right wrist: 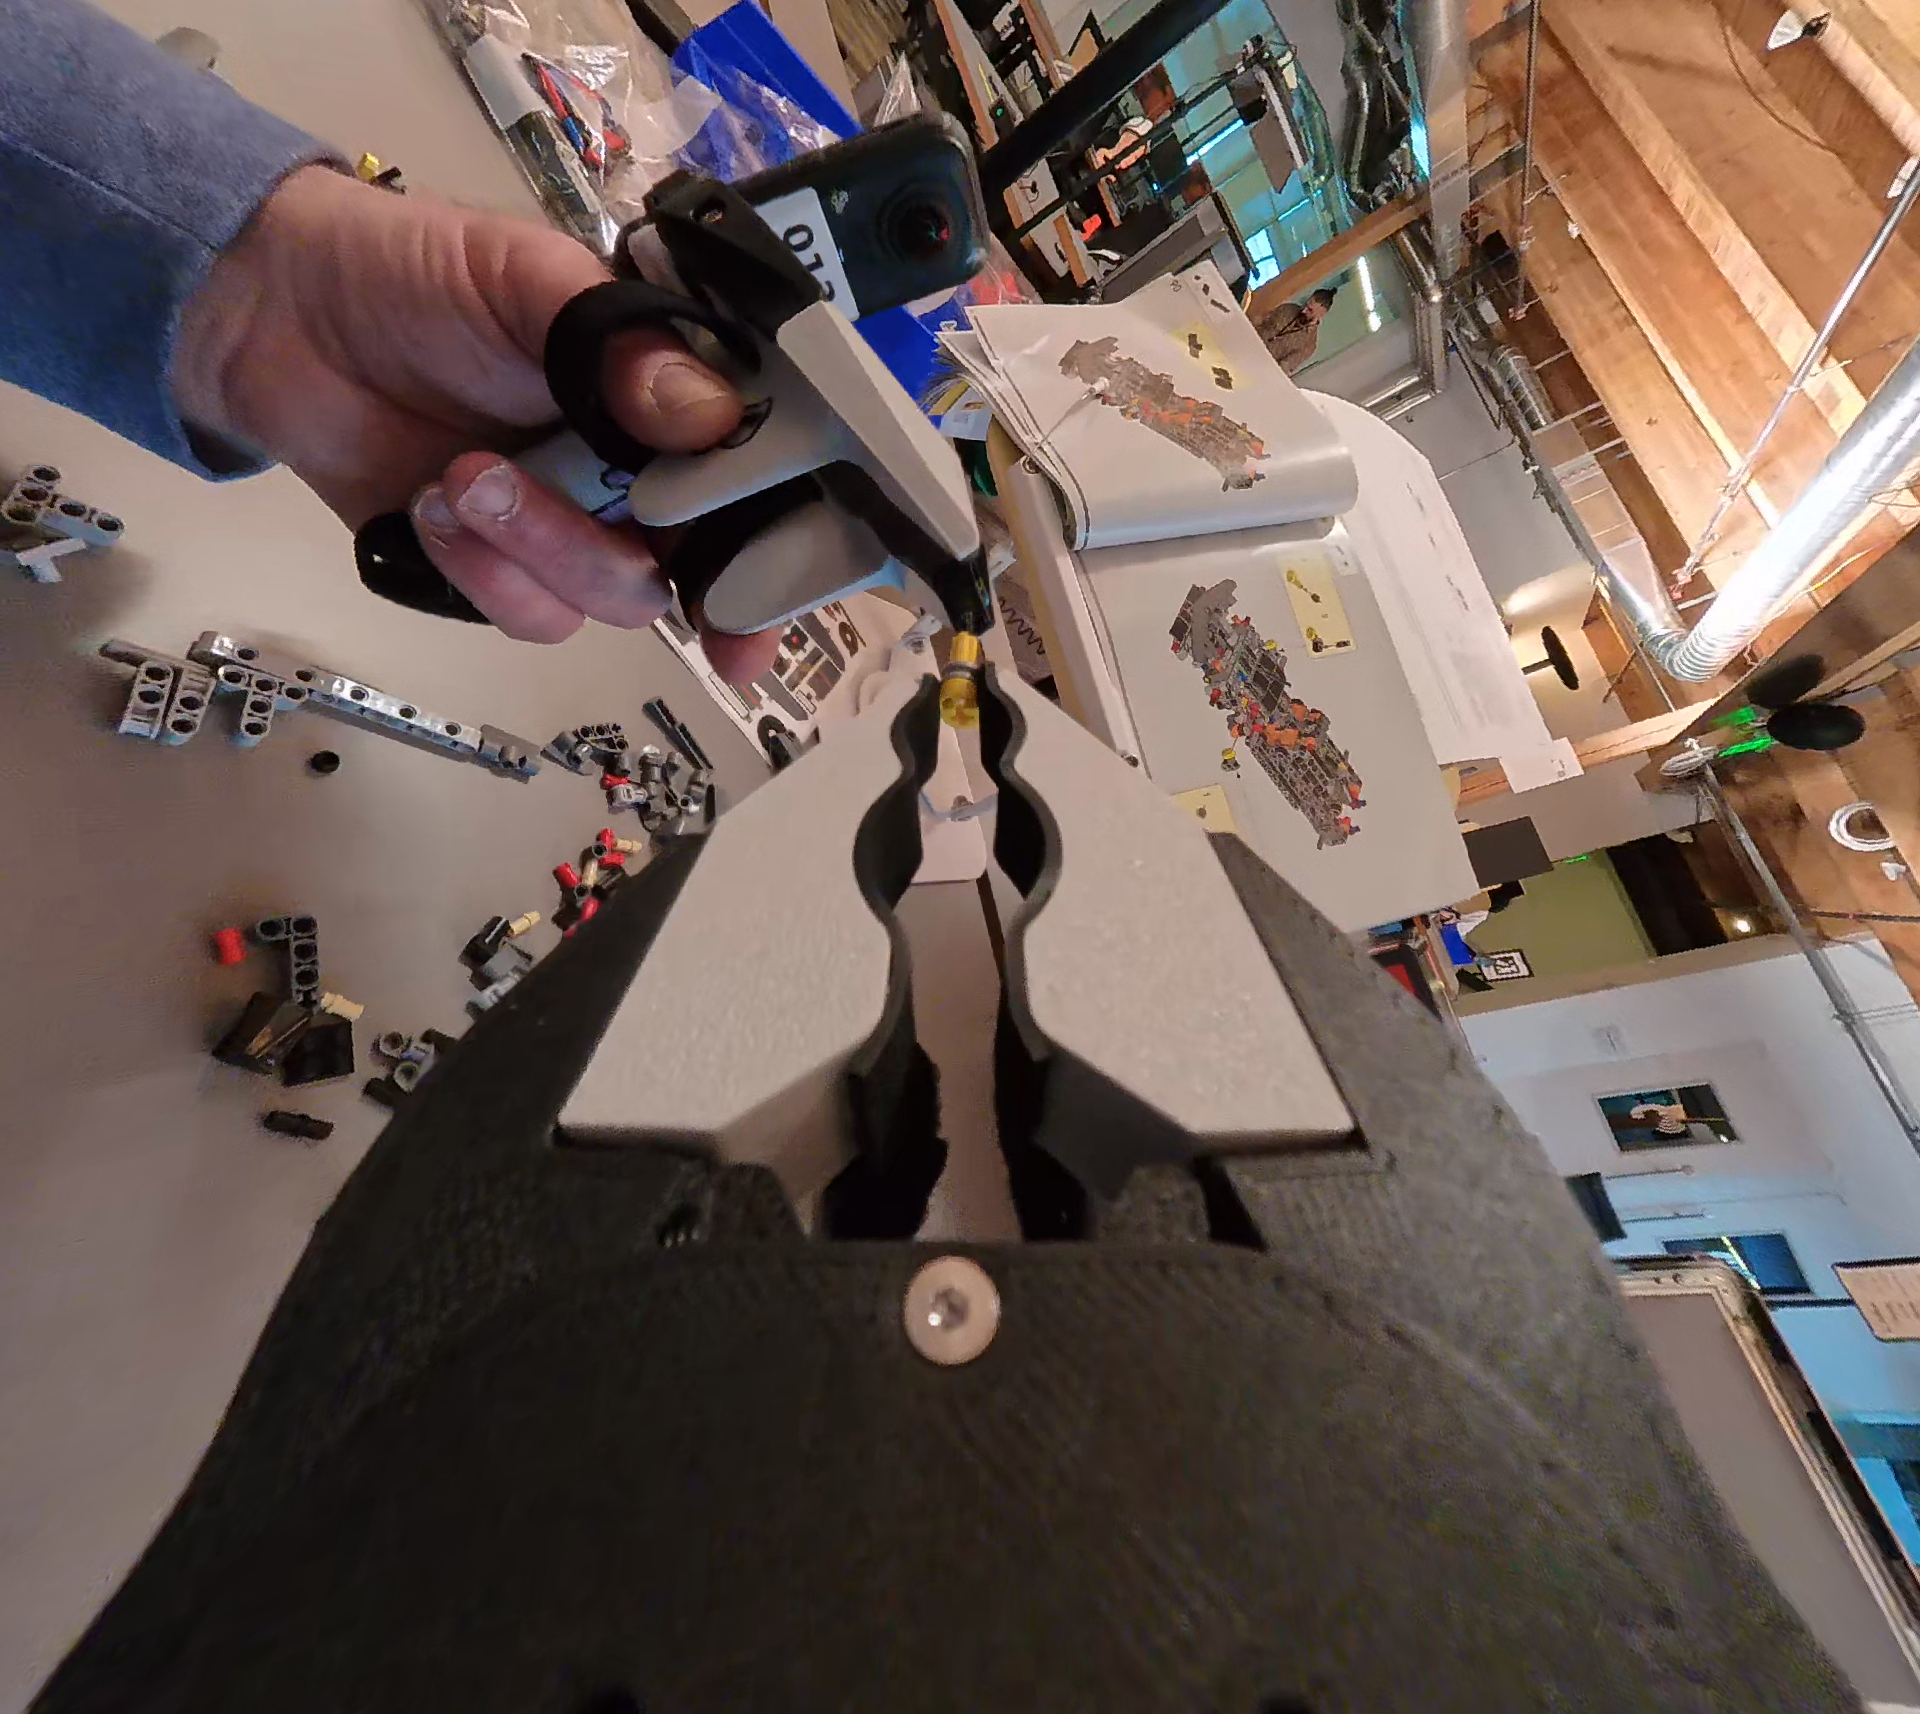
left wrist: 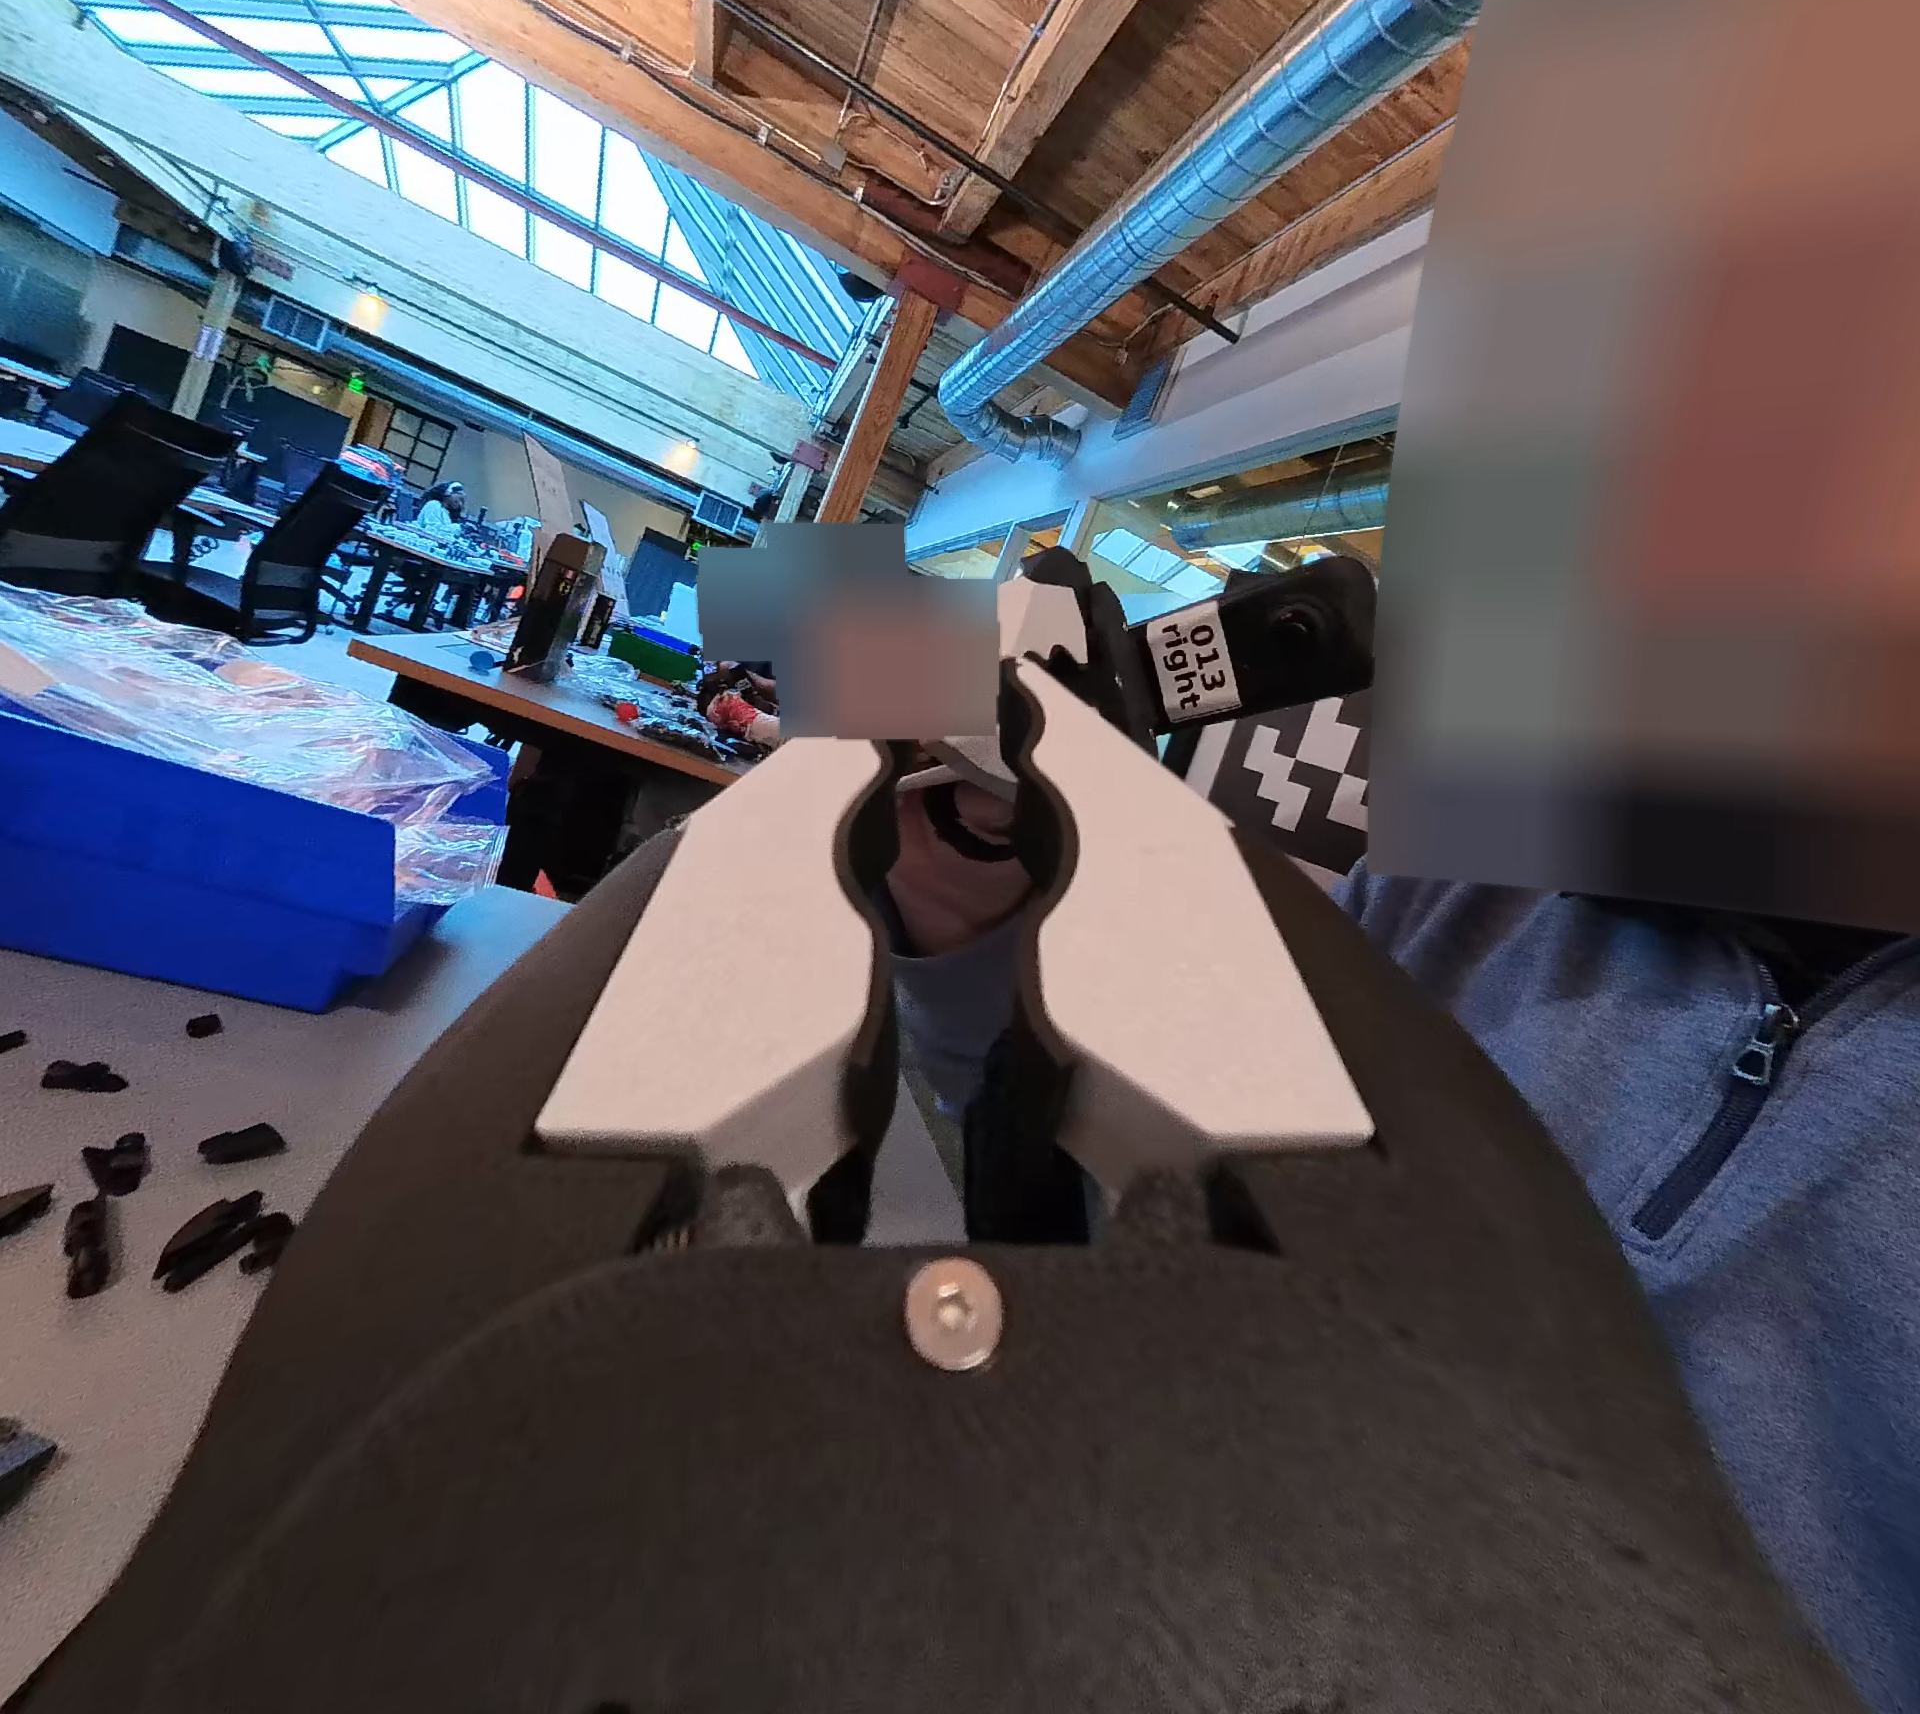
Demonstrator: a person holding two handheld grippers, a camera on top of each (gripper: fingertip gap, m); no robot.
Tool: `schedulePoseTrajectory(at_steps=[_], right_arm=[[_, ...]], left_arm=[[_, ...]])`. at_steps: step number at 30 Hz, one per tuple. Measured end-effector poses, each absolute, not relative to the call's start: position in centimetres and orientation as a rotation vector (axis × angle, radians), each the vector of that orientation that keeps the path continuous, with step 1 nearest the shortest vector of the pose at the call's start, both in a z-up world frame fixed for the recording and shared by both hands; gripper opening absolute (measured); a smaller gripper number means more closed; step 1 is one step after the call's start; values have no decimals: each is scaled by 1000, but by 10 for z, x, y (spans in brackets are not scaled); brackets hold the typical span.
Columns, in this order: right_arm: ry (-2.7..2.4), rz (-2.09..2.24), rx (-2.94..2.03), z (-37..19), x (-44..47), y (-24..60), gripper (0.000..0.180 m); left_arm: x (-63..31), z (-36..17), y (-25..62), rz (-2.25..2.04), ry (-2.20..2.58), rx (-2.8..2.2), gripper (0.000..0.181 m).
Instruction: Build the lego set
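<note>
In the right wrist view my right gripper (right wrist: 961, 706) is shut on a small yellow round piece (right wrist: 958, 700) at its fingertips. My left gripper (right wrist: 966, 599), held by a hand (right wrist: 416, 376), points down at it from above. It is shut, and a short yellow pin (right wrist: 966, 648) sticks out of its black tip and touches the yellow piece. In the left wrist view my left gripper (left wrist: 940, 729) has its jaws nearly together, and what it holds is hidden. The right gripper's white fingers (left wrist: 1027, 615) meet it just beyond the tips.
Grey beams (right wrist: 312, 698) and several small loose pieces (right wrist: 623, 791) lie on the table (right wrist: 156, 1301). An open instruction booklet (right wrist: 1195, 417) stands behind the grippers. A blue bin (left wrist: 187, 864) with plastic bags (left wrist: 208, 688) and several black pieces (left wrist: 156, 1197) are on the left. Only a small space, under 4 cm, lies between the two pairs of fingers.
</note>
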State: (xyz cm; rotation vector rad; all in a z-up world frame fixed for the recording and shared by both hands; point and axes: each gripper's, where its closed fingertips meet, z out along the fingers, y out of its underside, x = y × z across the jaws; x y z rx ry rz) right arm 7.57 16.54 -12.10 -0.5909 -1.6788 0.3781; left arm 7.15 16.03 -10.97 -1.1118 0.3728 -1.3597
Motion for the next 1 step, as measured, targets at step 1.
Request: schedulePoseTrajectory(at_steps=[1], right_arm=[[-1683,369,-586,-121,76,165,4]], left_arm=[[72,-109,160,-1368,373,-1107,13]])
